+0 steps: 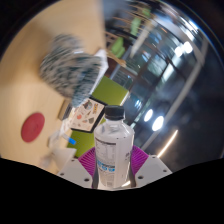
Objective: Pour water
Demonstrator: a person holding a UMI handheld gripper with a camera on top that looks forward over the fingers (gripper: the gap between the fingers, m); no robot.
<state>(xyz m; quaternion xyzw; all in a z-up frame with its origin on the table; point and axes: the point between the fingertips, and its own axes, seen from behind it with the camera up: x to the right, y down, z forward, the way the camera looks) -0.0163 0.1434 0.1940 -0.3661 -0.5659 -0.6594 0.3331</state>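
Held upright between the two fingers, a clear water bottle [113, 150] with a white cap fills the space just ahead of the camera. The gripper [112, 165] looks closed on it: both purple pads [86, 162] press against the bottle's sides, with no gap that I can make out.

Beyond the bottle the scene tilts steeply. A pale tabletop [30, 75] carries a red round disc [33, 126] off to the left and some colourful square tiles [105, 95] in green and other shades just behind the bottle's cap. A blurred, patterned object [68, 62] lies further back on the table; it may be a cup or a wrapped vessel, but the view is too smeared to say. To the right, dark reflective surfaces with bright light spots take up the rest.

By my judgement the step in hand is carrying the gripped bottle toward wherever the water goes. The cap appears still on, so pouring is not yet possible. The next move calls for finding the receiving vessel, bringing the bottle's mouth above it, and only then tipping, with the grasp kept firm.
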